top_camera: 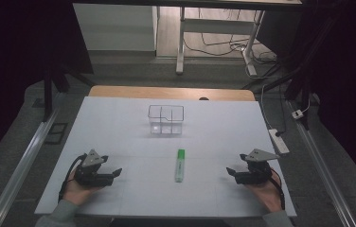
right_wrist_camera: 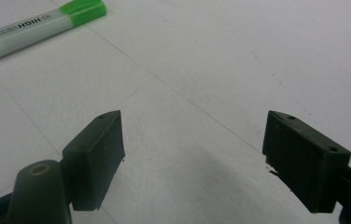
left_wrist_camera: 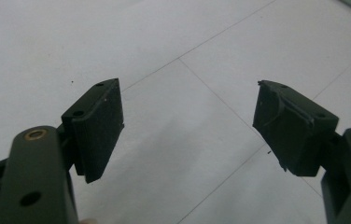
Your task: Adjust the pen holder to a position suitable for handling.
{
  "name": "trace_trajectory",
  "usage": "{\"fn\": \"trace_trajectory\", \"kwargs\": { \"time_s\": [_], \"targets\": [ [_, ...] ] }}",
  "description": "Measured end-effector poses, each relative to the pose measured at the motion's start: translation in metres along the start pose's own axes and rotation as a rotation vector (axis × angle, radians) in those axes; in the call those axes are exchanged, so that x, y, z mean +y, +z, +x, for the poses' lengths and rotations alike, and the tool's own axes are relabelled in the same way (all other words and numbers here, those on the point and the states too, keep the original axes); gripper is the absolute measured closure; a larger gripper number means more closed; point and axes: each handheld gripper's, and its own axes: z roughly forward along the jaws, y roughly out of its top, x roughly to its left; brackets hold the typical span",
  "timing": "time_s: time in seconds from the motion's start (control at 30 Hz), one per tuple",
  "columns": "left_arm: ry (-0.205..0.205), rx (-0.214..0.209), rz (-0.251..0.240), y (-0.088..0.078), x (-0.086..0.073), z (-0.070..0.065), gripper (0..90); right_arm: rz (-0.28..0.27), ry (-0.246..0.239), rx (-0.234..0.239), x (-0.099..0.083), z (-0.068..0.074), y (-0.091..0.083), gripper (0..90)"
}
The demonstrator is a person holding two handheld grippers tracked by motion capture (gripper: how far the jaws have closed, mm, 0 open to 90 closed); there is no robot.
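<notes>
left gripper: we see it lower left of the high view, resting on the white table; jaws spread wide, nothing between them
highlighter: green, lying flat at lower centre, between both grippers and well apart from each; we also see it upper left in the right gripper view
clear box: centre, above the highlighter
right gripper: lower right; jaws wide apart, holding nothing

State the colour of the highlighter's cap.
Bright green cap; clearest in the right gripper view.
</notes>
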Motion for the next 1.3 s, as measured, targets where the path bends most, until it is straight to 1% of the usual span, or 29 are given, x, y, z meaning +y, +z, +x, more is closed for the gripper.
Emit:
{"fn": "trace_trajectory", "kwargs": {
  "time_s": [0.1,0.3,0.33,0.47,0.57,0.7,0.73,0.77,0.8,0.83,0.87,1.0,1.17,1.3],
  "targets": [
    [-0.002,-0.002,-0.001,0.000,0.000,0.000,24.1,-0.009,0.006,0.003,-0.001,0.000,0.000,20.2],
    [-0.009,0.001,-0.005,-0.001,0.001,0.000,24.1,-0.005,0.005,0.002,-0.001,-0.001,-0.001,20.7],
    [-0.010,0.002,-0.005,-0.001,0.001,0.000,24.1,-0.010,0.009,0.018,-0.002,-0.001,0.000,20.9],
    [-0.018,0.004,-0.007,-0.002,0.001,0.001,24.3,-0.006,0.007,0.018,-0.002,-0.001,0.001,21.1],
    [-0.023,0.008,-0.005,-0.002,0.001,0.002,24.6,-0.007,0.012,0.027,-0.002,-0.002,0.002,21.4],
    [-0.027,0.012,-0.006,-0.002,0.002,0.002,24.7,-0.007,0.014,0.028,-0.002,-0.002,0.002,22.0],
    [-0.028,0.012,-0.007,-0.002,0.003,0.002,24.8,-0.005,0.014,0.016,-0.002,-0.002,0.001,22.2],
    [-0.027,0.011,-0.006,-0.002,0.003,0.003,24.8,-0.005,0.015,0.016,-0.002,-0.002,0.001,22.2],
    [-0.028,0.012,-0.006,-0.002,0.004,0.003,24.8,-0.007,0.016,0.027,-0.003,-0.002,0.001,22.2],
    [-0.028,0.013,-0.007,-0.002,0.004,0.003,24.8,-0.004,0.013,0.016,-0.002,-0.002,0.001,22.3],
    [-0.030,0.013,-0.009,-0.002,0.005,0.003,24.8,-0.004,0.014,0.015,-0.002,-0.002,0.001,22.3],
    [-0.031,0.010,-0.009,-0.002,0.010,0.003,25.0,-0.013,0.023,0.022,-0.002,-0.002,0.000,22.3],
    [-0.034,0.008,-0.002,0.000,0.014,0.005,25.2,-0.009,0.026,0.022,-0.003,-0.002,0.000,22.5],
    [-0.046,0.002,0.002,0.002,0.019,0.007,25.5,-0.009,0.027,0.025,-0.003,-0.002,0.001,22.7]
  ]
}}
